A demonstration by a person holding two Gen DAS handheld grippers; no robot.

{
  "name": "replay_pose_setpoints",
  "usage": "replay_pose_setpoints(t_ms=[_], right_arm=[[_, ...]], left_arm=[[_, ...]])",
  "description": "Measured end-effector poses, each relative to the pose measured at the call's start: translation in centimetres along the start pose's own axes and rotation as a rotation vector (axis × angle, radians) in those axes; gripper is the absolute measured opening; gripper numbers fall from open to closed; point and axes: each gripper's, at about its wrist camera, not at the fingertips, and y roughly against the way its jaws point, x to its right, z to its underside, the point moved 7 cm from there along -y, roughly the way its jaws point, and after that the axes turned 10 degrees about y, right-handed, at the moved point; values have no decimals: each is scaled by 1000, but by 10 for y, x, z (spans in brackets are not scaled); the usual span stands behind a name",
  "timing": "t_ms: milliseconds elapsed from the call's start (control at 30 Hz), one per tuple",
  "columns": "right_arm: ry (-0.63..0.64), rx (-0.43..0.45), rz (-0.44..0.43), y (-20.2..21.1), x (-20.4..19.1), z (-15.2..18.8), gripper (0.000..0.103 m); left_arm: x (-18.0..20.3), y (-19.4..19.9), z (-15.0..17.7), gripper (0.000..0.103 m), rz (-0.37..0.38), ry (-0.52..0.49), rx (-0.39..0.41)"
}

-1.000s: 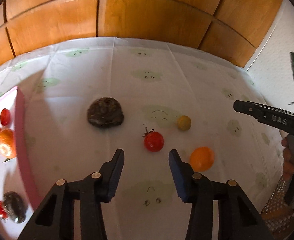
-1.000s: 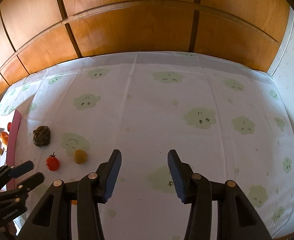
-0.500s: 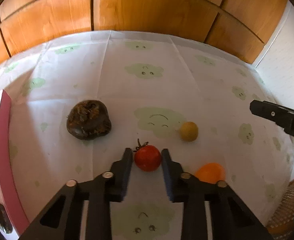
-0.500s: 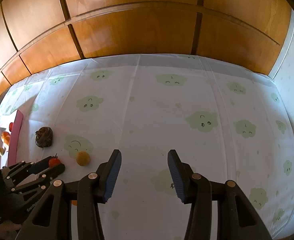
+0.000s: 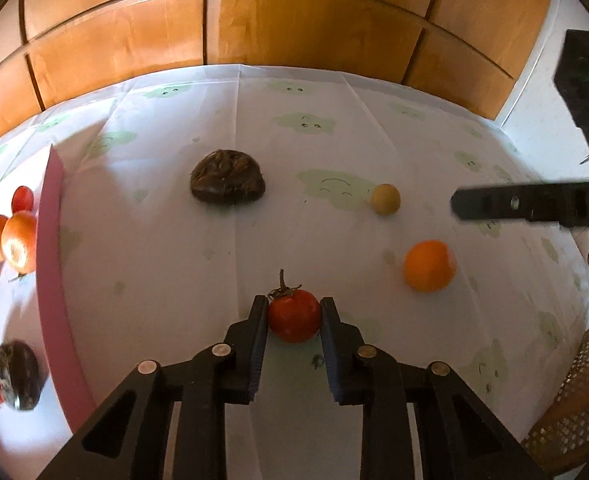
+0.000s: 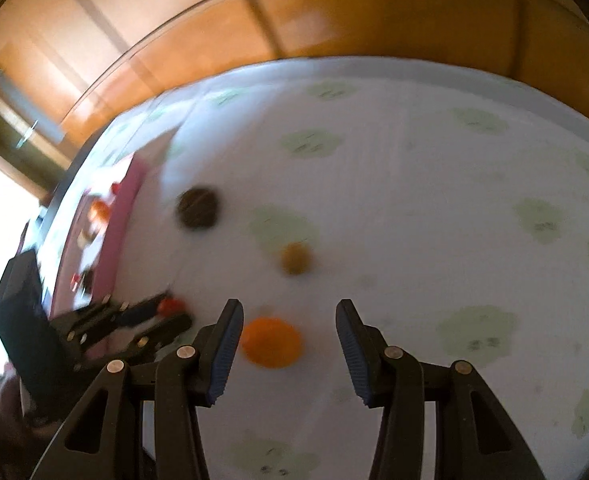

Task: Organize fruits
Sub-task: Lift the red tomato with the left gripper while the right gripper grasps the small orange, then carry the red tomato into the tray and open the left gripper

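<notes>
Closing in since the earlier frame, the left claw [image 5: 294,314] now pinches the tomato [image 5: 294,315], red, round, with a dry stem, above the cloth [image 5: 334,140]. Right of the tomato lies the orange [image 5: 429,266], framed by the spread right claw [image 6: 288,342].

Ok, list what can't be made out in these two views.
- Right wrist view: motion blur smears the tray contents beyond telling.
- Left wrist view: the tray is cut by the left edge; its full contents are unseen.
- Left wrist view: the tomato hides its contact with the left claw.
</notes>
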Motion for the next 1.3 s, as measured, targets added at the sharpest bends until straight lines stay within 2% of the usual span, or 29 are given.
replay_pose_setpoints(t_ms=[133,300,500,700,733,800,1300], right_arm=[[71,-37,3,-9,-19,6,56],[95,-80,72,-21,-15,12,56],[112,-114,80,-29,-15,18,56],[147,-125,128,-38,-18,20,56],[158,-121,137,-38,-18,19,54],[165,-123,144,-40,-19,19,41],[191,-116,179,-41,-20,18,41]], left_arm=[[-1,1,3,26,1,1,19],[-3,2,4,26,12,5,35],[-2,2,5,26,6,-4,44],[-3,2,5,27,5,-4,46],[-3,2,5,27,5,-3,47],[-2,2,5,27,5,-2,49],[-2,5,2,26,-5,-24,51]])
